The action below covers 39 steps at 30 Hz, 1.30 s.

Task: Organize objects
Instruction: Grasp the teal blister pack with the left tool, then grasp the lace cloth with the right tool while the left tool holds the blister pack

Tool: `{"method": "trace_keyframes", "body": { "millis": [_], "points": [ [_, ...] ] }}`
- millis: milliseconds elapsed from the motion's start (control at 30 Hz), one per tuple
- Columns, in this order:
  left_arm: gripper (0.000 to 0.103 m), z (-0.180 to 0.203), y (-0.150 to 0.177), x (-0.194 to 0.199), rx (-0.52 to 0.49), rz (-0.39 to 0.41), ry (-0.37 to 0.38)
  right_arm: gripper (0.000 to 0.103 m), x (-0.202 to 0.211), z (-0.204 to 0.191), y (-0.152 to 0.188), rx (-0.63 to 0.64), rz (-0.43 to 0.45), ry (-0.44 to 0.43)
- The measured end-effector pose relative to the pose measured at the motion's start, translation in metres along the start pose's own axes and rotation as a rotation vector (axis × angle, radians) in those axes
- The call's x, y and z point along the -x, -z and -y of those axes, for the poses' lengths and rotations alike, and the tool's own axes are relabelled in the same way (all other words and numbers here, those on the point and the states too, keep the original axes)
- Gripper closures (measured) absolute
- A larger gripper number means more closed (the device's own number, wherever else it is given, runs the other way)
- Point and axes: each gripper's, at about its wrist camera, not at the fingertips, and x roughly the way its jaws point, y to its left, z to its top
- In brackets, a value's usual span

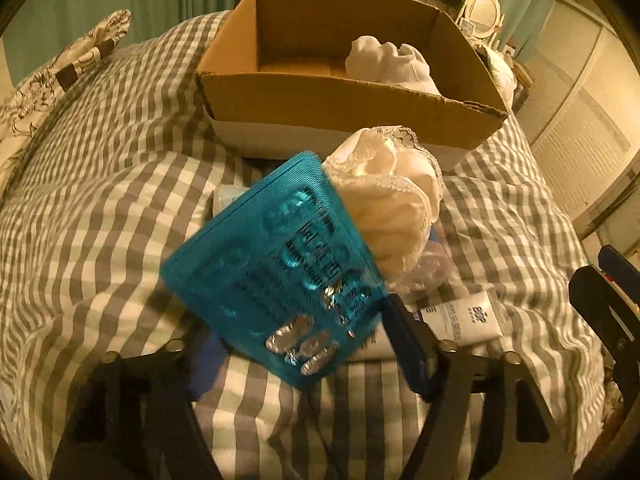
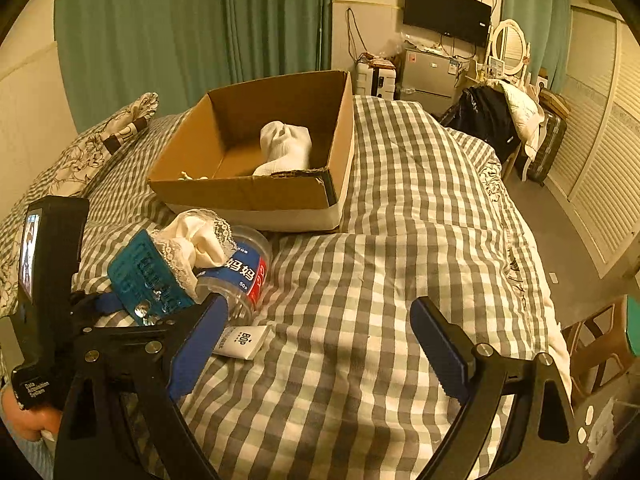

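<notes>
My left gripper [image 1: 308,344] is shut on a teal blister pack of pills [image 1: 276,284], held tilted above the checked bed cover; the pack also shows in the right wrist view [image 2: 148,280]. Behind it lies a cream lace-trimmed cloth [image 1: 392,192] over a clear plastic jar with a blue and red label [image 2: 248,268]. A white tube [image 1: 460,316] lies on the cover to the right. An open cardboard box [image 1: 344,100] stands beyond, with a white sock [image 2: 286,148] inside. My right gripper [image 2: 316,340] is open and empty above the cover.
A floral pillow [image 2: 100,144] lies at the left of the bed. The bed's right edge drops to the floor, with a chair draped in clothes [image 2: 500,120], a fridge, a mirror and louvred wardrobe doors [image 2: 600,184] beyond. Green curtains hang behind the box.
</notes>
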Motion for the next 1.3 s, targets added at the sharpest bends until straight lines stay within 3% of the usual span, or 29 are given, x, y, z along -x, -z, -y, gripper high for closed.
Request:
{"method": "trace_keyframes", "body": {
  "millis": [200, 333, 400, 867, 1100, 1300],
  "points": [
    [0.071, -0.01, 0.006, 0.014, 0.019, -0.02, 0.055, 0.01, 0.009, -0.008, 0.003, 0.019, 0.001, 0.008],
    [0.083, -0.011, 0.01, 0.026, 0.005, -0.004, 0.061, 0.01, 0.016, -0.014, 0.005, 0.032, 0.003, 0.014],
    [0.095, -0.011, 0.012, 0.037, -0.013, 0.015, 0.059, 0.01, 0.019, -0.017, 0.005, 0.041, 0.007, 0.018],
    [0.097, -0.032, 0.009, 0.109, -0.036, 0.195, 0.004, 0.01, 0.024, -0.043, -0.003, 0.101, 0.028, 0.003],
    [0.097, -0.051, 0.005, 0.102, -0.012, 0.195, -0.047, 0.01, -0.003, -0.076, -0.022, 0.157, 0.012, -0.061],
    [0.097, -0.067, 0.002, 0.089, -0.004, 0.177, -0.064, 0.011, -0.046, -0.101, -0.032, 0.191, -0.053, -0.095]
  ]
}}
